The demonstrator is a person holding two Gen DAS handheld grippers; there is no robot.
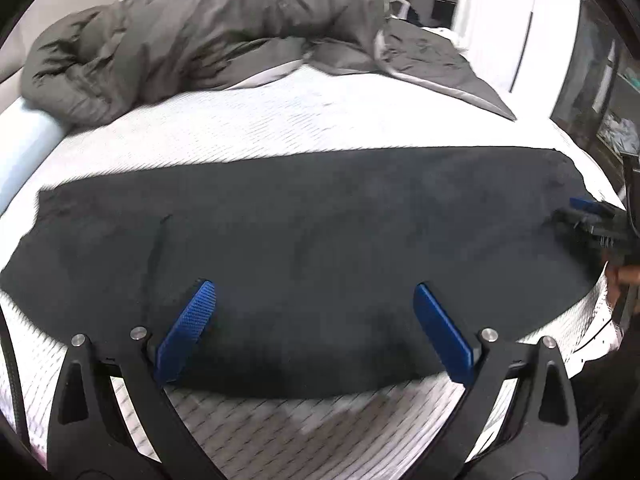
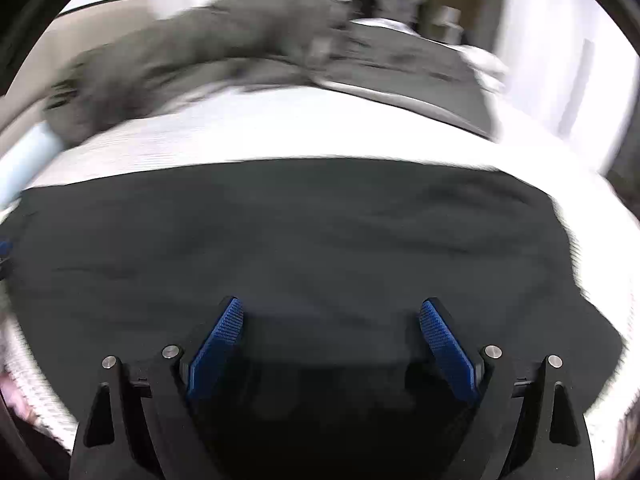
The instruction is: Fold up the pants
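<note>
Though right view blurs, one pants (image 1: pixel 304 236), seemingly flat; two grippers, jaws apart.

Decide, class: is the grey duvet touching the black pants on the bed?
Apart. The left wrist view shows a broad strip of bare white mattress between the duvet and the far edge of the pants.

Bare mattress (image 1: pixel 304 120) strip between pants (image 1: pixel 320 240) and duvet (image 1: pixel 180 52) gives us passage. Heaped duvet blocks far side. Near mattress edge free before pants. Right tool (image 1: pixel 588 220) crowds pants' right end.
</note>
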